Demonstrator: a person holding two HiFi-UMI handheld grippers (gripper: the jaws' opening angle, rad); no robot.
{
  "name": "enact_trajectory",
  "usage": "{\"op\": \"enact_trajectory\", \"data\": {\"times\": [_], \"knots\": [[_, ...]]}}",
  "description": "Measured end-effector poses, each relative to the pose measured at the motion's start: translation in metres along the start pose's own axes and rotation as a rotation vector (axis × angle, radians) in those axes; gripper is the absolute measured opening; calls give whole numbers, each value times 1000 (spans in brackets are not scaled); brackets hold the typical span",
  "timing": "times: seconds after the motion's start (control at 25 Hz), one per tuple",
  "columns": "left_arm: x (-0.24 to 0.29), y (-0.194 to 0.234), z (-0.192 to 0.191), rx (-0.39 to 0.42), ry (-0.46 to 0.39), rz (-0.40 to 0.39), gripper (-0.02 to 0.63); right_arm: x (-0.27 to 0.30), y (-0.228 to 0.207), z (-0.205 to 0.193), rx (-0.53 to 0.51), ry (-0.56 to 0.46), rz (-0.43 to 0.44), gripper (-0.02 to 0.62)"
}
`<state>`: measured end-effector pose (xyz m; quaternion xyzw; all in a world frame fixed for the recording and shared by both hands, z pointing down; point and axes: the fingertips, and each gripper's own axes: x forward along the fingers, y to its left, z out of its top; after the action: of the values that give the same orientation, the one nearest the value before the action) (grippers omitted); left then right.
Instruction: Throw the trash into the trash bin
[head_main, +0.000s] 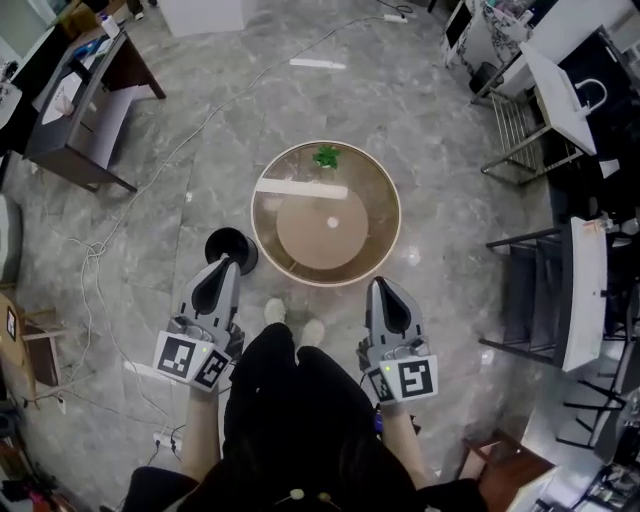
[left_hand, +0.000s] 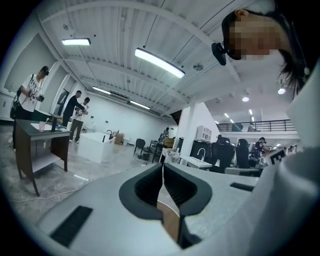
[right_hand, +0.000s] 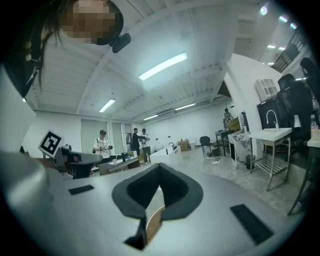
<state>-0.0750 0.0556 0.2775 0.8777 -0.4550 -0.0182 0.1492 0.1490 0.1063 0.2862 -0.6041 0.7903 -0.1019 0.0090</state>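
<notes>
The person, at the lower middle of the head view, wore a black top (head_main: 300, 420) and pale shoes (head_main: 275, 310). The left gripper (head_main: 228, 264) at lower left and the right gripper (head_main: 381, 285) at lower right had light grey tapered shells and black ribbed jaw linings. The left cube (head_main: 192, 360) and right cube (head_main: 410, 380) bore black-and-white square markers. Both gripper views showed flat dark rectangular insets in the grey shells.

Two grippers: left gripper (head_main: 227, 264), right gripper (head_main: 381, 287). Two marker cubes, one (head_main: 191, 360) on left, one (head_main: 410, 379) on right. One round table (head_main: 310, 240). One small green thing (head_main: 326, 156) on it. One black bin (head_main: 224, 243) just beside table. Two white shoes (head_main: 274, 310). One dark desk (head_main: 75, 120). Three people (left_hand: 31, 92) standing far off at left of left gripper view.
</notes>
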Motion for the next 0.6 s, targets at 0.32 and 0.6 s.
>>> {"op": "enact_trajectory", "data": {"times": [0.32, 0.6], "knots": [[4, -29, 28, 50, -62, -77, 12, -33, -11, 55, -47, -131, -82, 2], [-5, -30, 37, 40, -102, -70, 12, -40, -12, 73, -49, -183, -102, 2]]}}
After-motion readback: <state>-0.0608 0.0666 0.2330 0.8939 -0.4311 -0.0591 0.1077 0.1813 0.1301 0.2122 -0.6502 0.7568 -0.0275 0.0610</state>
